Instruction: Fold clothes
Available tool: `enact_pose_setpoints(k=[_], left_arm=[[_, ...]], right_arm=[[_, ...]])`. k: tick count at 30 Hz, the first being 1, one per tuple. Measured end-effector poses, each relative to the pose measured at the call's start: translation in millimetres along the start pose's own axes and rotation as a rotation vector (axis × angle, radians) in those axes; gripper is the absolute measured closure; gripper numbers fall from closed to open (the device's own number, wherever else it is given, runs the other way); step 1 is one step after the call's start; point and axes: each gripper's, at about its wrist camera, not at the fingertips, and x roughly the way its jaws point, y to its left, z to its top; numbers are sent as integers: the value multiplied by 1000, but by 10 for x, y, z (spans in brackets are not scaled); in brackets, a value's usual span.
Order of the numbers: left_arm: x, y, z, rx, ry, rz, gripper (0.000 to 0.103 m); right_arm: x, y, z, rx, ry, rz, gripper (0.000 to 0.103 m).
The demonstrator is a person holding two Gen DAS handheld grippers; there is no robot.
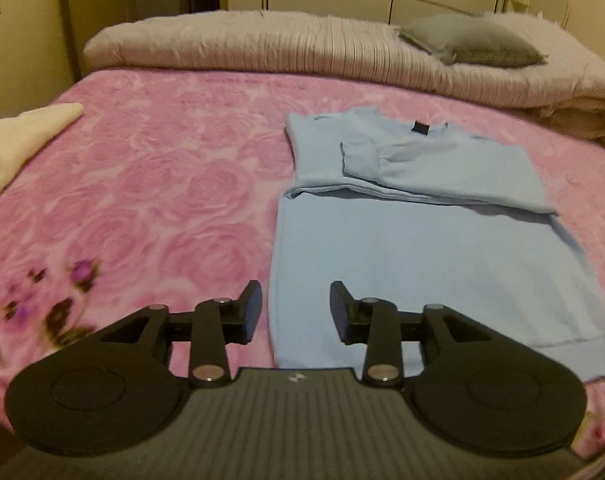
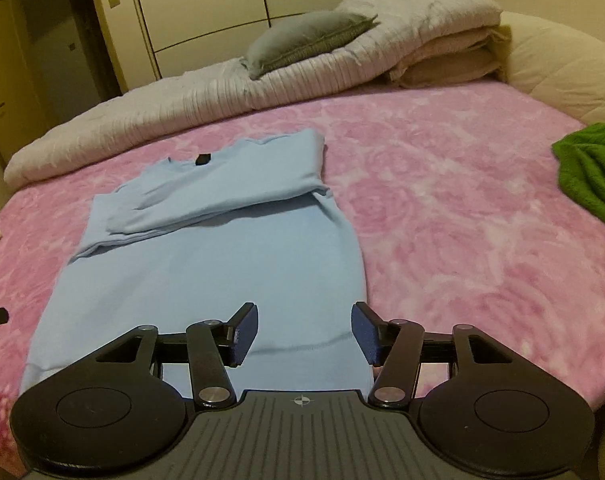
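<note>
A light blue sweater (image 1: 422, 264) lies flat on the pink rose-patterned blanket (image 1: 162, 184) of the bed, its sleeves folded across the chest and its hem toward the cameras. A small dark label (image 1: 420, 127) sits inside the neckline — no writing on it can be read.

The left gripper (image 1: 296, 312) hangs above the sweater's lower left edge, jaws apart with nothing between them; the sweater's side edge shows through the gap. The right gripper (image 2: 304, 334) hangs over the lower right part of the hem, jaws spread wider, also empty — the blue cloth shows through the gap, but the pads do not press on it. Each gripper's body carries a small round emblem with no legible text.

A folded cream cloth (image 1: 26, 140) lies on the blanket at the far left, well apart from the sweater. A green knitted garment (image 2: 590, 172) lies crumpled at the bed's right side. Along the far side of the bed a pale ribbed quilt (image 1: 262, 48) is rolled up, and a grey cushion (image 1: 474, 40) rests on it.
</note>
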Motion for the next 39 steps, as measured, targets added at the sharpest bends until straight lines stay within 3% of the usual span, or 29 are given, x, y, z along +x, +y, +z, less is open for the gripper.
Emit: enact_pose_setpoints(k=[6,14,25,29,33,35,36,39], left_arm=[[-505,23,-275,-13,-22,-20,69],[-544,150,-327,-22,-40,27,67],[267,603,-247,-31,9,126,67],[796,841,-36,-35,-52,161,65],[1468,1093,127,-55,-52,181,62],[1722,1187,146,-55,-75,198,48],[1798,1229,128,-63,-95,210,28],[1835,1261,114,-75,-112,217,22]], right_arm=[[-447,130,-185,-26,-28,37,43],[-628,61,-255,-31,-50,20,39],[-255,-435,-31,-64,-34,-112,37],[-52,-903,160,-11,-55,-139,37],[144,-1476,315,55,-60,-263,37],[246,-1711,343,68,-52,-305,37],[282,-1805,345,73,-47,-312,37],[385,-2061,326,101,-25,-329,37]])
